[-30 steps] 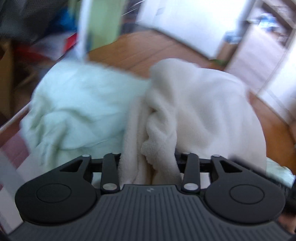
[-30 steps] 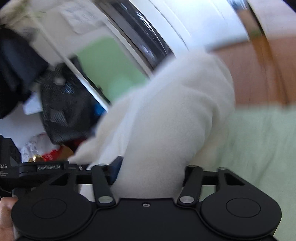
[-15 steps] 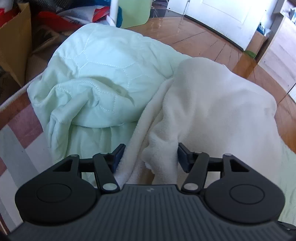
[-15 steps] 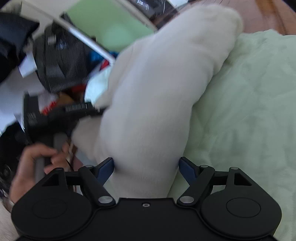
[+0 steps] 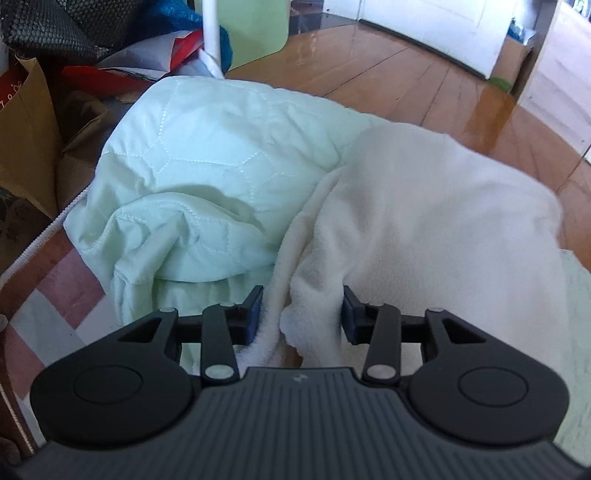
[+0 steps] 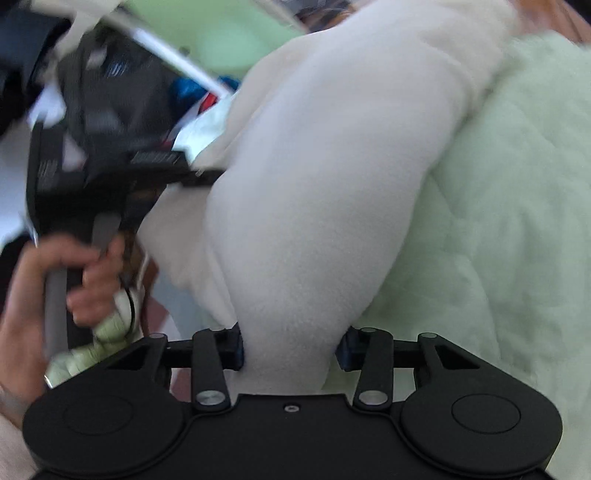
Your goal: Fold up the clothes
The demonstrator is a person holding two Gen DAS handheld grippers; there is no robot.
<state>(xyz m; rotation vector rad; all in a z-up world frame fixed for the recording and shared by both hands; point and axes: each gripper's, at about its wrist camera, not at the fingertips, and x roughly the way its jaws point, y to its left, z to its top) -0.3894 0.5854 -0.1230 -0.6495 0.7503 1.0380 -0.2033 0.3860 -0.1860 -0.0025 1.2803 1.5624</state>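
Note:
A white fleece garment [image 5: 424,221] lies bunched over a pale green quilted blanket [image 5: 207,158]. A fold of the fleece runs between the fingers of my left gripper [image 5: 301,306]; its jaws are closing and both blue pads touch the cloth. In the right wrist view the same fleece [image 6: 332,166] stretches away as a thick roll above the green blanket [image 6: 498,221]. My right gripper [image 6: 290,347] is also closing its jaws, with the pads pressed on the roll's near end. The left gripper's body [image 6: 74,166] and the hand [image 6: 44,280] holding it show at the left, blurred.
The blanket rests on a pink-and-white striped surface [image 5: 55,295]. A brown paper bag [image 5: 26,129], black mesh [image 5: 44,26], red and white clutter and a white pole [image 5: 212,33] crowd the far left. Wooden floor [image 5: 388,85] lies beyond.
Both grippers have sunk toward the green blanket with the fleece. Their jaws spread wider half a second ago and have since narrowed onto the cloth. The left hand has come into the right view.

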